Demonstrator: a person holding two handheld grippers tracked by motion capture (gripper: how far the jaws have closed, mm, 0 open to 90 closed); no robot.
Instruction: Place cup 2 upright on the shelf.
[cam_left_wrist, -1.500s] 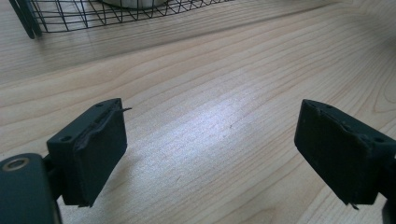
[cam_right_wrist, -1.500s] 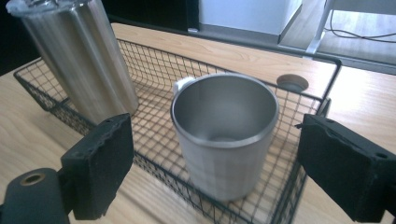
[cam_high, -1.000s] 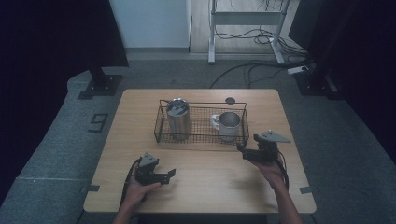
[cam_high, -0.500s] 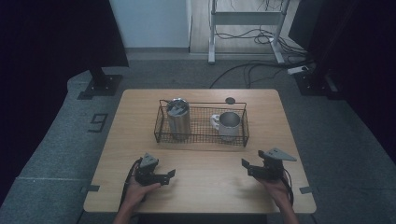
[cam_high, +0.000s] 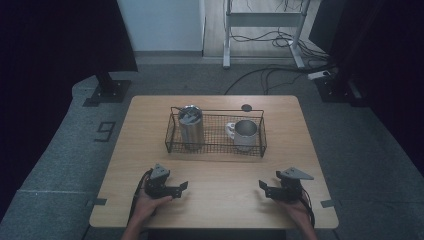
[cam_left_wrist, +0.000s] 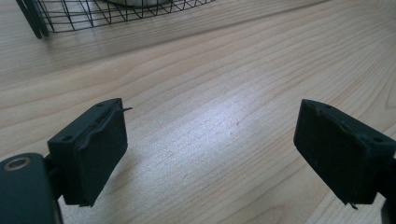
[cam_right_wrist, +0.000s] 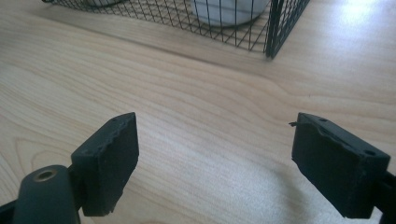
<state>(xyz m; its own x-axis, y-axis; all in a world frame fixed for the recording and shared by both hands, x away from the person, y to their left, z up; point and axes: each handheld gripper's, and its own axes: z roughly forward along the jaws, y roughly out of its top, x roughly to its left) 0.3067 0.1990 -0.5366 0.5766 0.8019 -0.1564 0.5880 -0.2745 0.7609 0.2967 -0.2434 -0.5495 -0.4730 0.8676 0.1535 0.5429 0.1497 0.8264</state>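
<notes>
basket (cam_high: 216, 149) at table (cam_high: 150, 125) centre, wire, holds tumbler (cam_high: 190, 124) at 9 o'clock end, mug (cam_high: 245, 133) at 3 o'clock end, both upright. left gripper (cam_high: 176, 188) at 7 o'clock from basket, right gripper (cam_high: 265, 189) at 5 o'clock; both rest near front edge, jaws apart, nothing between. step judged: loading finished, hands parked. next move: none pressing, or fresh reach into basket.
</notes>
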